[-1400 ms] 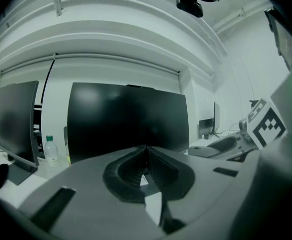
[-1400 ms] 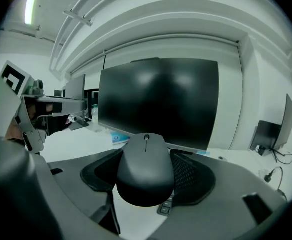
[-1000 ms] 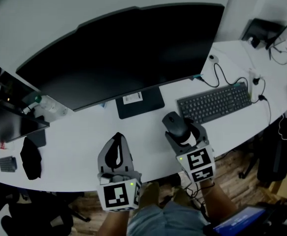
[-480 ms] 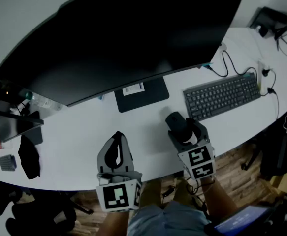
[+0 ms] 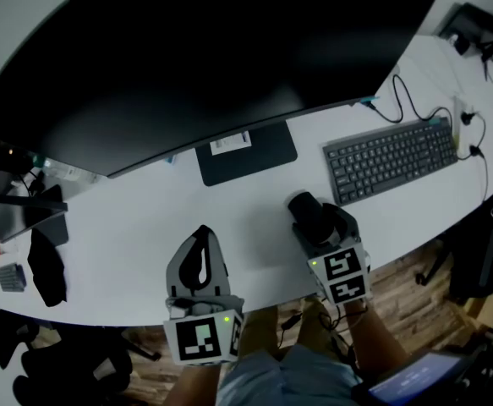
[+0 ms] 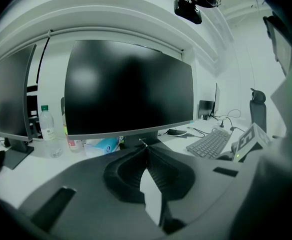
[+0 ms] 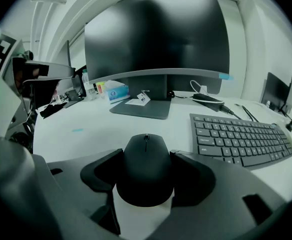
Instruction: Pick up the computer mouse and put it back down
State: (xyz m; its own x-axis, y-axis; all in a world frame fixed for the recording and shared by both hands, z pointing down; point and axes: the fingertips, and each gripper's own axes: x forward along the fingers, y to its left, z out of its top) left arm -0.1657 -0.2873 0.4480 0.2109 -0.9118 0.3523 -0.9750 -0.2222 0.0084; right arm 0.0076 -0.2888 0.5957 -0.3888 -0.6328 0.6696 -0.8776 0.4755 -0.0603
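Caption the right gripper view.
Right gripper closed on the black computer mouse at the white desk, keyboard to its right.

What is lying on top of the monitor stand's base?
A small white card lies on the dark flat base, close to the upright. Its print is too small to read. In the head view the monitor covers the base's rear.
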